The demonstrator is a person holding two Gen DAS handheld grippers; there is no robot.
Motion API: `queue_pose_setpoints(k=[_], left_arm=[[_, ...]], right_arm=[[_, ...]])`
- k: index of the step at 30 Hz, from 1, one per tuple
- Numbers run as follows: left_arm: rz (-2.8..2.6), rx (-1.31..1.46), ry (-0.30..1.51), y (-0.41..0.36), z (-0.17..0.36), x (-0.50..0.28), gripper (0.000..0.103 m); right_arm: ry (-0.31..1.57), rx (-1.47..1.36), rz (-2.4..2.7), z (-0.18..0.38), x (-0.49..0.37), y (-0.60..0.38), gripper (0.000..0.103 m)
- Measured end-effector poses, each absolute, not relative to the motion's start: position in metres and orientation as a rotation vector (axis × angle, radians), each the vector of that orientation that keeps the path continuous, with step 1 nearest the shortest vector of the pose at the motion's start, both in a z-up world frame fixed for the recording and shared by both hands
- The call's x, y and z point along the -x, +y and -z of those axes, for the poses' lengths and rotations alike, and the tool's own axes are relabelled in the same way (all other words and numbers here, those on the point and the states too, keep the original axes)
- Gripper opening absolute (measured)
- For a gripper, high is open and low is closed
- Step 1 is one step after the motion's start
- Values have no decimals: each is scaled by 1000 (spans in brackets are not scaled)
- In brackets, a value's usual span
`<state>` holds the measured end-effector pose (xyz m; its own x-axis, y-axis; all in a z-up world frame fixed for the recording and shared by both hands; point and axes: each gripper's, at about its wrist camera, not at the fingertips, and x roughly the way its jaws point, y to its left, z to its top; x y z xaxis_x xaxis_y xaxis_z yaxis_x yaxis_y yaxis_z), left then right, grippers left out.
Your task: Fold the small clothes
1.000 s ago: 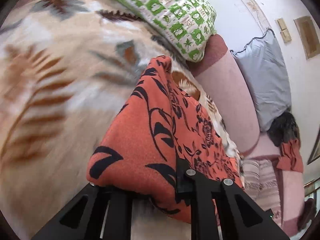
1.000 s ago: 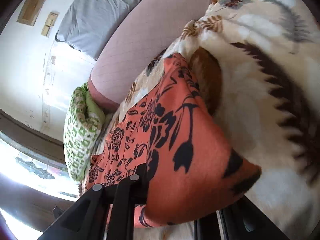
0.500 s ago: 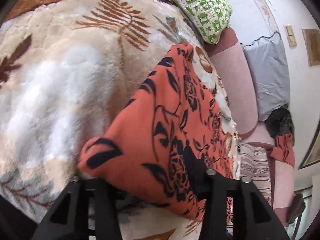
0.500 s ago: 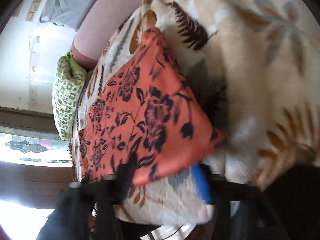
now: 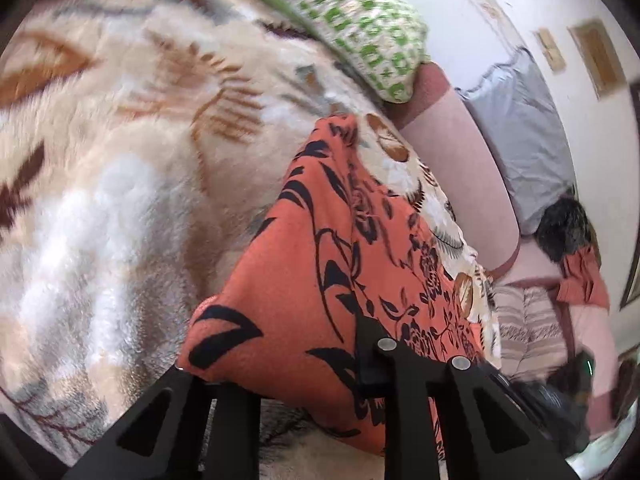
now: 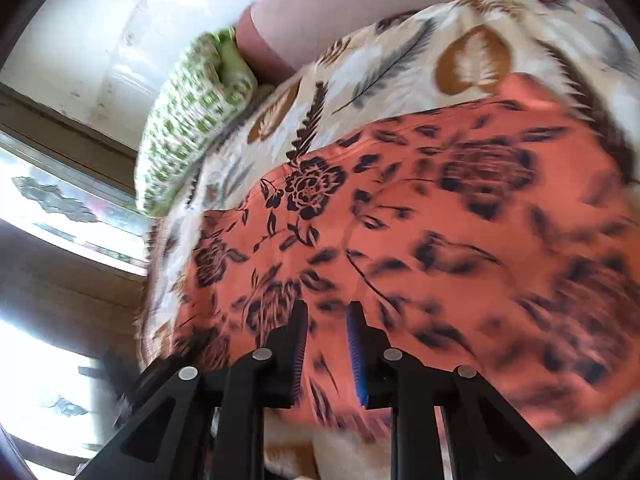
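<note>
Two grippers: my left gripper (image 5: 296,364) clamps the orange black-floral cloth (image 5: 320,264) at 6 o'clock; my right gripper (image 6: 326,344) gapes, holding nothing.

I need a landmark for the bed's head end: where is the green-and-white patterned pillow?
The green-and-white patterned pillow lies at the top of the left wrist view, on the leaf-print fleece blanket, against the pink headboard, beyond the orange floral cloth.

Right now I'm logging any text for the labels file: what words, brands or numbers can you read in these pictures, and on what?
None can be read.
Green pillow: printed squares hold small figures, too blurred to tell letters.
Orange cloth: only black flowers and leaves.
Blanket: leaf pattern only.
</note>
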<state>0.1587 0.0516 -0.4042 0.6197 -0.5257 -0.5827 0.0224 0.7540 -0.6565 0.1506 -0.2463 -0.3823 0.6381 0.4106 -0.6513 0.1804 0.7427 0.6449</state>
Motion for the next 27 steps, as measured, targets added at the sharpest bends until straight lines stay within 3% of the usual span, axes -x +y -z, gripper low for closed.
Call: queue_pose_setpoints(k=[3, 6, 17, 22, 27], left_arm=[[365, 582, 816, 43, 386, -154, 19], [393, 485, 772, 30, 362, -147, 19], [603, 106, 611, -98, 264, -91, 19], [667, -24, 662, -199, 262, -81, 19], [814, -165, 740, -307, 317, -56, 20]], right_arm=[[979, -812, -103, 424, -175, -236, 18], [964, -861, -160, 417, -158, -248, 15], [691, -946, -135, 412, -6, -389, 19], [529, -1032, -19, 405, 57, -460, 19], [471, -1085, 81, 413, 96, -501, 19]])
